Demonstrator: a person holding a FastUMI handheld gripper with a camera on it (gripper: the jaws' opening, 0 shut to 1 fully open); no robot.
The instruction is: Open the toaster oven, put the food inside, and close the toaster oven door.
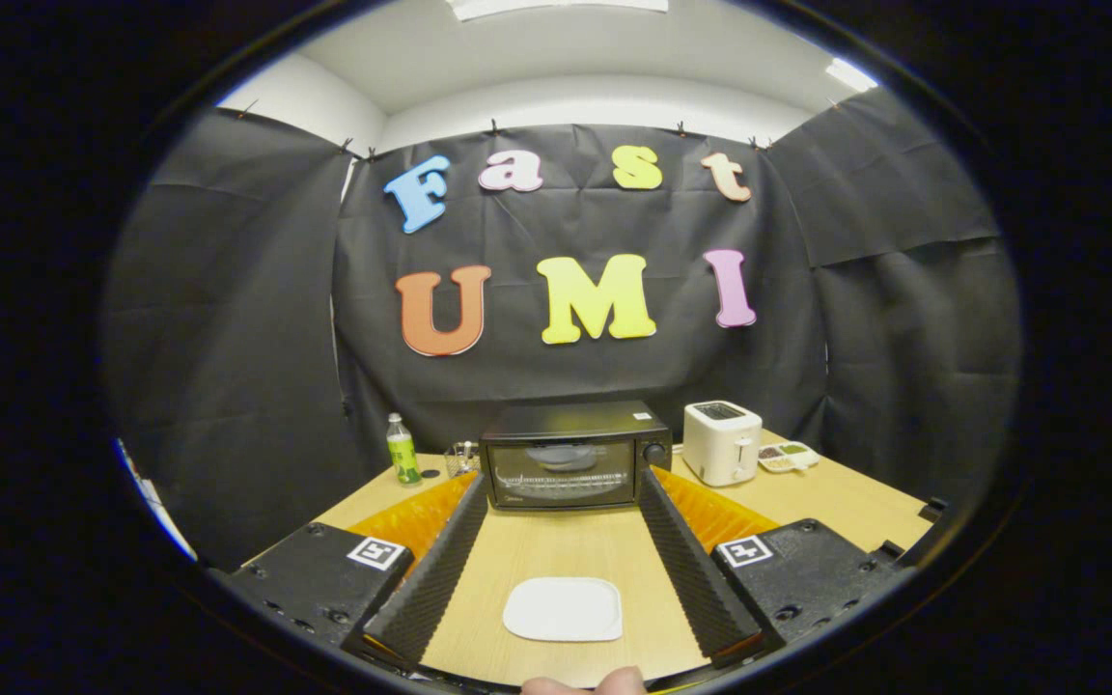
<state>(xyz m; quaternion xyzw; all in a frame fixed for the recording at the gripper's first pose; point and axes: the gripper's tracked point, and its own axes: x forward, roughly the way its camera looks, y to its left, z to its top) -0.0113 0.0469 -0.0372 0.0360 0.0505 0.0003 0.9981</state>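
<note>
A black toaster oven (pixel 570 454) stands on the wooden table (pixel 836 502), just beyond my fingertips, with its glass door shut. Through the glass I see a wire rack and a dim rounded shape (pixel 564 458) on it; what the shape is I cannot tell. My gripper (pixel 564 478) is open, its two fingers spread wide and holding nothing. Between the fingers, close to me, a white square plate (pixel 564 609) lies bare on the table.
A white pop-up toaster (pixel 721 442) stands right of the oven, with a small divided dish (pixel 788 456) beside it. Left of the oven are a green bottle (pixel 403 450) and a small clear holder (pixel 461 459). A fingertip (pixel 583 683) shows below the plate.
</note>
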